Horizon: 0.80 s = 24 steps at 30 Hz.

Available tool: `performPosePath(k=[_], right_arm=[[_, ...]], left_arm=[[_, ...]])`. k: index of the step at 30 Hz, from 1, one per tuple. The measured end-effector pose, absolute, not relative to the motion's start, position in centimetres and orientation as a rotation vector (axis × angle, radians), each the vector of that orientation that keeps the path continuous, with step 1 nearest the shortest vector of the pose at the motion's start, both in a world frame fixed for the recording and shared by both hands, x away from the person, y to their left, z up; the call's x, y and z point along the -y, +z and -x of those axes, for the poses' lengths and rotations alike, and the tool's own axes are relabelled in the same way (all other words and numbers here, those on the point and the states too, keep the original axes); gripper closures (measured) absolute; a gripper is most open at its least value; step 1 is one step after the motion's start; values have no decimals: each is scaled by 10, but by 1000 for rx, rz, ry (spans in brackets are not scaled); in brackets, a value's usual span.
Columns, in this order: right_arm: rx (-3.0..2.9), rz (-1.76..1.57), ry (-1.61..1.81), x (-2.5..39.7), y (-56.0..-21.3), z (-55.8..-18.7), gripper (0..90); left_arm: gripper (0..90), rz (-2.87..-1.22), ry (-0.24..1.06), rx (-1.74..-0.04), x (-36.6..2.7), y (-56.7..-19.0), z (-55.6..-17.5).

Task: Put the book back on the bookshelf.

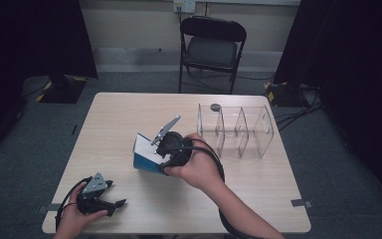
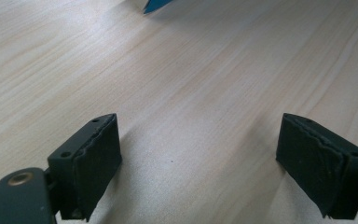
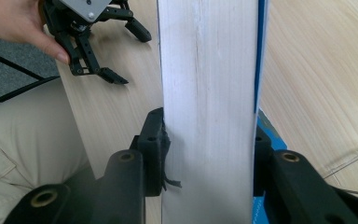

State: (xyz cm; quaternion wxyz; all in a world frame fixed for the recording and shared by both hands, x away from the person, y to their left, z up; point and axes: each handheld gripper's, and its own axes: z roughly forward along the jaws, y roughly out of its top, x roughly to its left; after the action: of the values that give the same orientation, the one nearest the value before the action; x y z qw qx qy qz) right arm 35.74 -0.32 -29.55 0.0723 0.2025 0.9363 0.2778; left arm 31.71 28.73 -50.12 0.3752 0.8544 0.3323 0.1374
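The left gripper (image 1: pixel 110 197) lies near the table's (image 1: pixel 258 199) front left corner, the person's left hand (image 1: pixel 72 221) on it at the front edge. Its jaws stand wide apart with nothing between them, tips pointing toward the middle of the table. The left gripper view looks along those jaws onto bare wood, with one blue corner of the box (image 2: pixel 156 4) at the top edge of the picture. The left edge and the far left corner of the table have bare room around them.

Right of it, about the middle of the table, the box (image 1: pixel 146 154), white on top and blue on its side, is tilted and clamped in the right gripper (image 1: pixel 165 149), which the right hand (image 1: pixel 199 167) grips from the right. The right gripper view shows what the high view hides: both pads (image 3: pixel 154 140) press the box's (image 3: pixel 207 107) two sides, a white face toward the camera and a blue edge at its right. That view also takes in the left gripper (image 3: pixel 121 51) farther off near the front edge, and a trouser leg (image 3: pixel 23 140) below the table.

Farther right, near the far right corner, stands a clear rack (image 1: pixel 236 130) with upright dividers, well apart from the box, with a small dark disc (image 1: pixel 215 107) just behind it. Open table lies between box and rack, and along the front right.
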Motion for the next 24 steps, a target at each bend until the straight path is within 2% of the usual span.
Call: performPosePath(k=[24], right_arm=[[-2860,-677,845,5,-279,-371,607]], left_arm=[[84,-2206,353,-812,-287,-502,-319]])
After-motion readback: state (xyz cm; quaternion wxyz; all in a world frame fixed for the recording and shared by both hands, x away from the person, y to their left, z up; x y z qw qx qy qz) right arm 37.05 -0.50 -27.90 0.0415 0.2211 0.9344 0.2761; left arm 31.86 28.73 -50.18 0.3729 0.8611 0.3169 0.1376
